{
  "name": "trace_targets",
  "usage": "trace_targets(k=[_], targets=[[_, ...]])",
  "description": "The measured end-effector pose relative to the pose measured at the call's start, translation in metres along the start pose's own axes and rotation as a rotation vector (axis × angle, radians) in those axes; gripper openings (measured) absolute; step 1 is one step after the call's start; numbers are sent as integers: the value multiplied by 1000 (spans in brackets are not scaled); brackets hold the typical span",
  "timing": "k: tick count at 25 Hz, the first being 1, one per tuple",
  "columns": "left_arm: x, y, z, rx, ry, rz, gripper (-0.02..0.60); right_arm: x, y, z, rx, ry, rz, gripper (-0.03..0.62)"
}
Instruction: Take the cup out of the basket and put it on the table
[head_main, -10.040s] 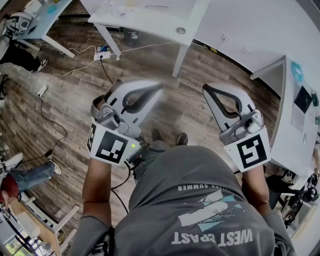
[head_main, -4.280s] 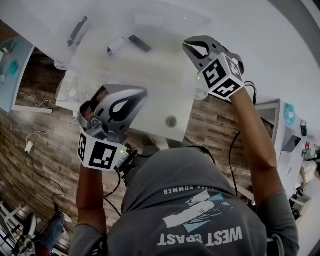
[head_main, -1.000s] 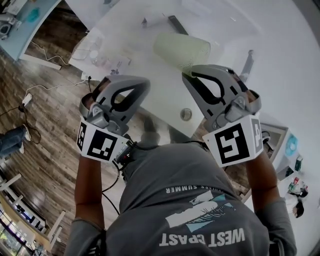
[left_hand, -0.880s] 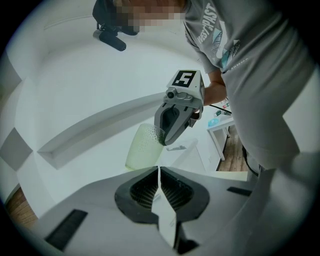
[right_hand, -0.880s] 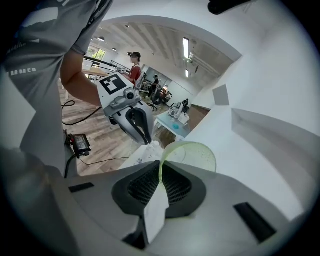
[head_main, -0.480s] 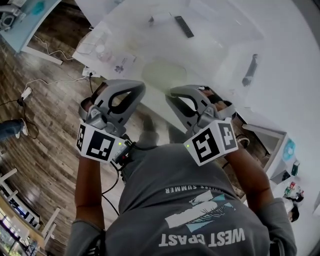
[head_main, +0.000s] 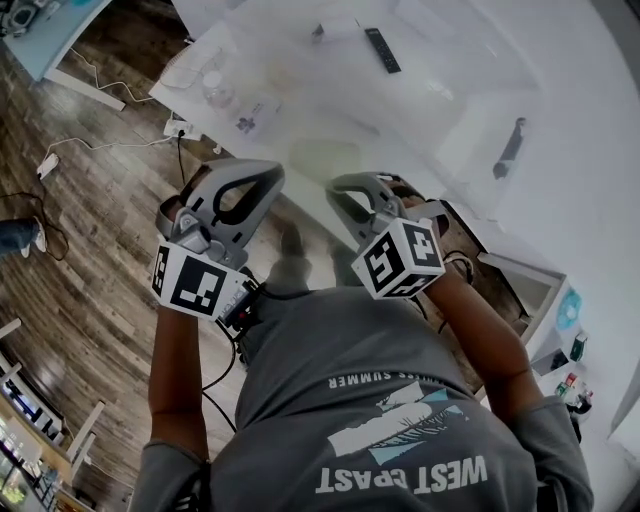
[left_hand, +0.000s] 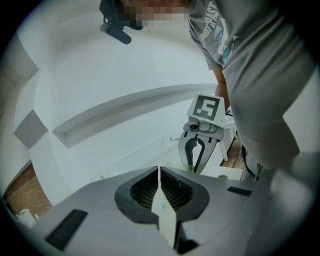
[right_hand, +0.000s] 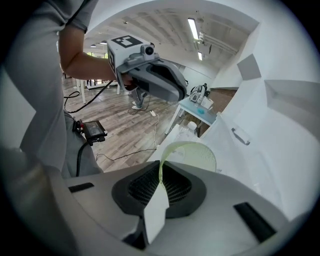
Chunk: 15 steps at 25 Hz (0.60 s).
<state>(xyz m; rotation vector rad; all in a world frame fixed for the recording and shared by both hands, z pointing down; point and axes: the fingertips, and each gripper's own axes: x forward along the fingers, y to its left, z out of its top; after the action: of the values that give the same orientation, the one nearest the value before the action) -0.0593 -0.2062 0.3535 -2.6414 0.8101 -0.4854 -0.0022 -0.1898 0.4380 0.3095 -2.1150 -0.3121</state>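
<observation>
A pale green cup (head_main: 323, 160) hangs over the near part of the white table (head_main: 440, 130); whether it touches the top I cannot tell. My right gripper (head_main: 338, 192) is shut on its rim, and the right gripper view shows the cup (right_hand: 194, 154) held at the jaw tips (right_hand: 161, 169). My left gripper (head_main: 270, 174) hovers beside it to the left, off the table edge and over the wooden floor. Its jaws are shut with nothing in them (left_hand: 159, 172). From the left gripper view I see the right gripper (left_hand: 199, 150) with a bit of green rim (left_hand: 182, 168). No basket shows.
A black remote (head_main: 382, 50) and a dark slim object (head_main: 509, 150) lie farther back on the table. Clear plastic items (head_main: 215, 88) sit at its left corner. Cables and a power strip (head_main: 178, 128) lie on the wooden floor (head_main: 90, 230).
My right gripper has carried the cup leftward and closer to the person's body, down toward the table's near edge. The left gripper has hardly moved.
</observation>
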Motion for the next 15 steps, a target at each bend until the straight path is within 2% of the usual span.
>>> trace_targets(k=[15], targets=[[-16,-15,-29,-87,45,45,11,86,43,-81,20,220,181,28]])
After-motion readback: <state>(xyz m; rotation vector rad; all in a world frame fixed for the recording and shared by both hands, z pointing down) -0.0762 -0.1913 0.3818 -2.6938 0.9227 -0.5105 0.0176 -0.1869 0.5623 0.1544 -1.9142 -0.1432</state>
